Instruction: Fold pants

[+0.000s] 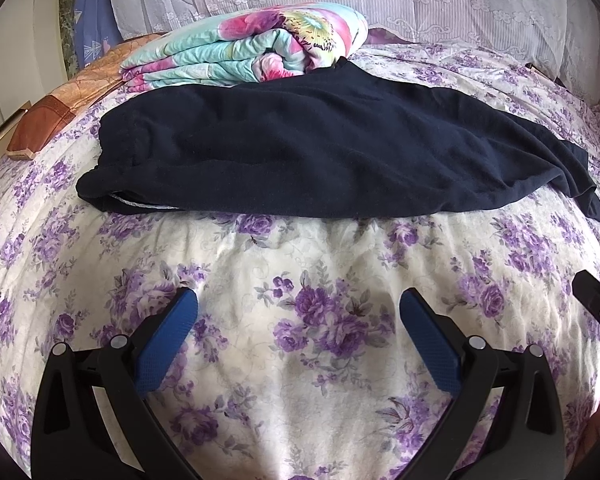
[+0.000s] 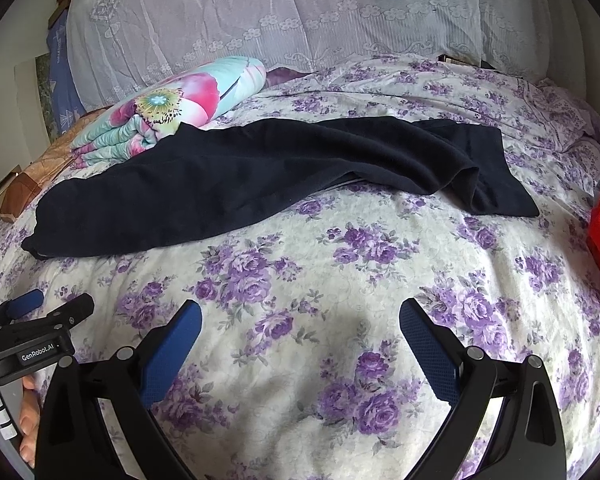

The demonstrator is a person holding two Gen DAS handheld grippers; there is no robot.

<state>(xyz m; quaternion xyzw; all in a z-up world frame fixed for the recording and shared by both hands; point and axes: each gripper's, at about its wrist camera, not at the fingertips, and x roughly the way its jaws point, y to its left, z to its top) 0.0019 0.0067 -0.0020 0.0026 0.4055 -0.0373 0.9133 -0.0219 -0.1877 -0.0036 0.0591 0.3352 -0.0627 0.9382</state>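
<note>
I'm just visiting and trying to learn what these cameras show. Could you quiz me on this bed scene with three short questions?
1. True or false: the left gripper is holding the dark pants.
2. Multiple choice: the far edge of the pants rests against a) a red cloth, b) the flowered folded quilt, c) a lamp.
3. Fill in: the right gripper hovers over the ____-flowered bedsheet.

Key: 1 false, its jaws are open and empty; 2 b; 3 purple.

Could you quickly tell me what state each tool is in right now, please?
Left tool: open, holding nothing, above the floral bedspread.
Right tool: open, holding nothing, short of the dark pants.
</note>
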